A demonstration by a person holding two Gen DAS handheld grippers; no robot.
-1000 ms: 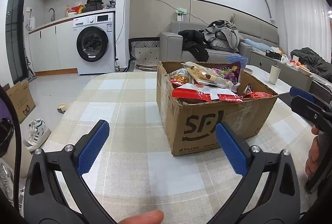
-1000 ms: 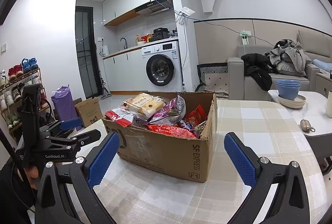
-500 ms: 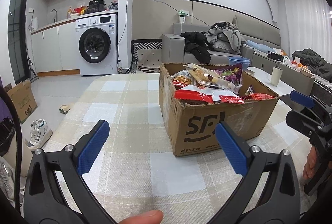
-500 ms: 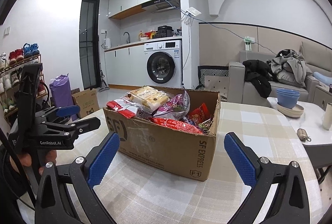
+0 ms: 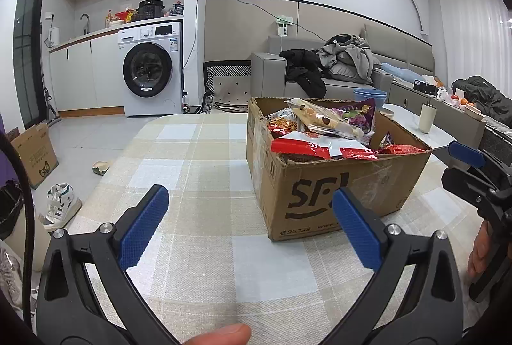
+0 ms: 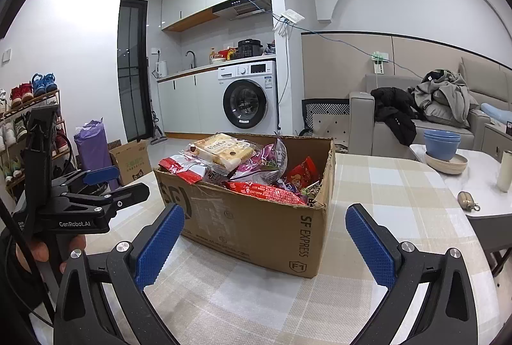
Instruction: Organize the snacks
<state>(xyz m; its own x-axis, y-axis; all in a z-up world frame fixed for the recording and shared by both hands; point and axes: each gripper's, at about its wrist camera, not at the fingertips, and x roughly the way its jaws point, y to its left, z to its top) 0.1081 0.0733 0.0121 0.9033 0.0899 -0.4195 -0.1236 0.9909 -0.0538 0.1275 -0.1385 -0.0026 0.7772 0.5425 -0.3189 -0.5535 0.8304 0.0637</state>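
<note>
A brown cardboard box marked SF stands on the checked tablecloth, heaped with several snack packets. It also shows in the right wrist view, with a clear pack of pastries on top. My left gripper is open and empty, in front of the box and to its left. My right gripper is open and empty, close in front of the box's corner. Each gripper shows at the edge of the other's view: the right and the left.
The checked table extends left of the box. A white side table on the right carries blue bowls, a cup and a small pouch. A sofa with clothes, a washing machine and a floor box lie beyond.
Both grippers have tilted slightly and edged closer to the box. The box and snacks have not moved. Both stay open.
</note>
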